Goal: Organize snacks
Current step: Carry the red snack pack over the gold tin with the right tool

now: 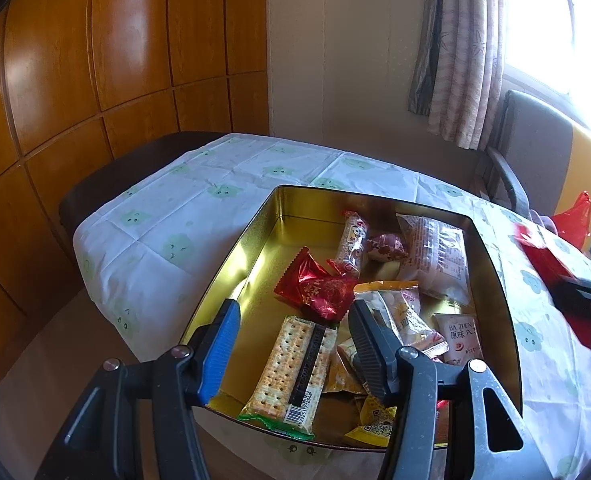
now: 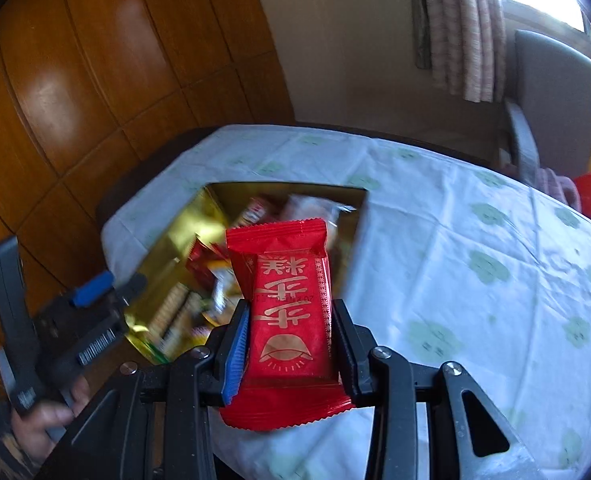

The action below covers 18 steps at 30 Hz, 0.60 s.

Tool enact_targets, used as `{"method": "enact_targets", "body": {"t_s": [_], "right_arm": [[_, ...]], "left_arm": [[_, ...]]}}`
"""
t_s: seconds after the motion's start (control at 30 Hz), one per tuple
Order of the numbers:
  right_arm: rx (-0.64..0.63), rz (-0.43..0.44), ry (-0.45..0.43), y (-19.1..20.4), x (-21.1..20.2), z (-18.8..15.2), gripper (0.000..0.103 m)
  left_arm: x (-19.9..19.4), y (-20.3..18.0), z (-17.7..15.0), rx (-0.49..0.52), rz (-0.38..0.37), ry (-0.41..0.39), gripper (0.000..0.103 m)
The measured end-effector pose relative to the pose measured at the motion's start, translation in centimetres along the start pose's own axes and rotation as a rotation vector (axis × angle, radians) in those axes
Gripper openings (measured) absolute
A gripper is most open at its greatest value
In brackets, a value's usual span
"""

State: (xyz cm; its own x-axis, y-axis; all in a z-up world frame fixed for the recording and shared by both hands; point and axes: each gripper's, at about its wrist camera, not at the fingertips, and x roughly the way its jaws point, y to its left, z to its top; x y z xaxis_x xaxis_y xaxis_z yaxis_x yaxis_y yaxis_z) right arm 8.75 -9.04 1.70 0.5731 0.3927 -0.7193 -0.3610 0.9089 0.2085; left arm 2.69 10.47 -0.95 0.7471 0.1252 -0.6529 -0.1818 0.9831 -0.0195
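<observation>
— While the tin (image 1: 491,280) on the bench (image 2: 475,280) already held most snacks, was anything left?
— One red packet (image 2: 291,320), clamped in the right gripper (image 2: 291,344) jaws, at five o'clock from the tin.
— And the left gripper (image 1: 295,328)?
— Jaws wide apart, empty, hovering over the tin's crackers (image 1: 291,368).

Black claw (image 1: 293,320) frames, blue pad, ribbed black pad, silver screws
</observation>
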Motion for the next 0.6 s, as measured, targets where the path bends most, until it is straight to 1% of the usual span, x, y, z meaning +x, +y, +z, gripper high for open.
{"method": "enact_targets", "body": {"t_s": [0.13,0.27,0.33,0.4,0.47,0.53,0.6], "right_arm": [[-0.066,-0.008,0.068,1.9,4.7,0.9,0.042],[-0.131,-0.069,0.162,2.4,8.8,0.2,0.042],[-0.126,-0.060,0.169,2.2,9.1,-0.4,0.042],[-0.118,-0.032,0.147,2.2,8.4,-0.7,0.042],[-0.141,-0.013,0.121,2.6,7.5,-0.9,0.042],[-0.167,-0.002,0.117,3.1,6.8,-1.5,0.042],[-0.198,0.037,0.100,3.9,6.1,-2.3,0.042]], "left_arm": [[0.3,0.1,-0.1,-0.005,-0.005,0.012,0.057],[0.6,0.2,-0.2,-0.009,-0.009,0.025,0.057],[0.8,0.3,-0.3,-0.012,-0.010,0.028,0.057],[0.9,0.3,-0.3,-0.016,-0.008,0.030,0.057],[1.1,0.4,-0.3,-0.022,-0.009,0.038,0.057],[1.1,0.4,-0.4,-0.022,-0.007,0.036,0.057],[1.0,0.4,-0.3,-0.022,-0.007,0.030,0.057]]}}
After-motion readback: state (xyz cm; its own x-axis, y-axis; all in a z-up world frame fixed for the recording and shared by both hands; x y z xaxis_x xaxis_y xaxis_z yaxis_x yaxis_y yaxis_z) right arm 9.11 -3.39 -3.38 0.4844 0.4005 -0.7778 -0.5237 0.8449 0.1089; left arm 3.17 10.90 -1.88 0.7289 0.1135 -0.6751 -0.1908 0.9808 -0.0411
